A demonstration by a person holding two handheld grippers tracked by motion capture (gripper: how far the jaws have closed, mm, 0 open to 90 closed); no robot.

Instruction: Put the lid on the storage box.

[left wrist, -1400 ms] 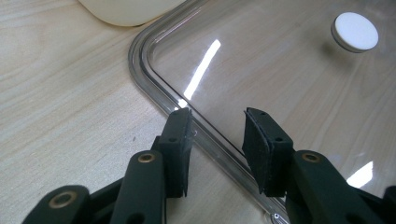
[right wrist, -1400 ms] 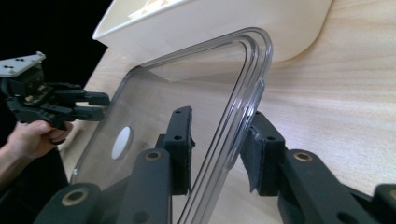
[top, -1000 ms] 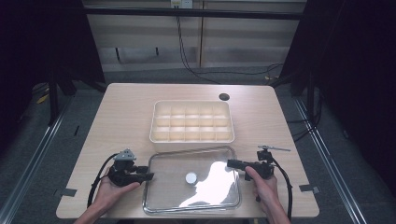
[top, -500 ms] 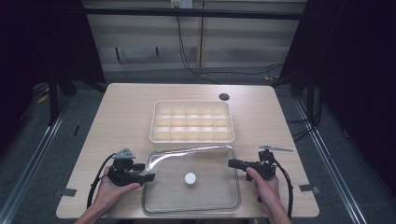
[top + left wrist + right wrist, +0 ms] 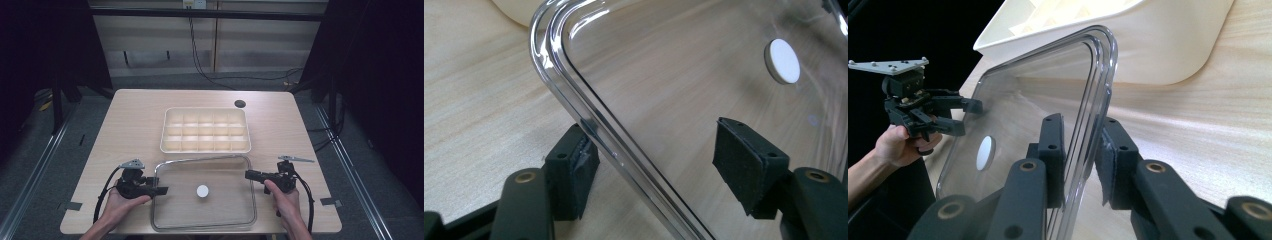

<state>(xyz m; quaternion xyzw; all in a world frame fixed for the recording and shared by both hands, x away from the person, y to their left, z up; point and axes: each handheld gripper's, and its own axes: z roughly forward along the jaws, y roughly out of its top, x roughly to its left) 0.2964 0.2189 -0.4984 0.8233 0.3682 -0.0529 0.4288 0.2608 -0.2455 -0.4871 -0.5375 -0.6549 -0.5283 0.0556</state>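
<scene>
The clear lid (image 5: 202, 192) lies in the lower middle of the high view, just below the cream compartment tray (image 5: 205, 130). At lower left, the left gripper (image 5: 159, 190) is seen spread wide astride the lid's left rim, not yet clamped; at lower right, the right gripper (image 5: 248, 174) is seen pinched onto the right rim. The grasping step is judged in hand; next, the left jaws must be closed before lifting. No writing can be read.

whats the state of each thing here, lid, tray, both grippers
clear lid: off the tray, edges between both grippers' jaws
compartment tray: uncovered, compartments empty
left gripper: open, jaws astride the lid's edge
right gripper: shut on the lid's edge
white disc: at the lid's middle
</scene>
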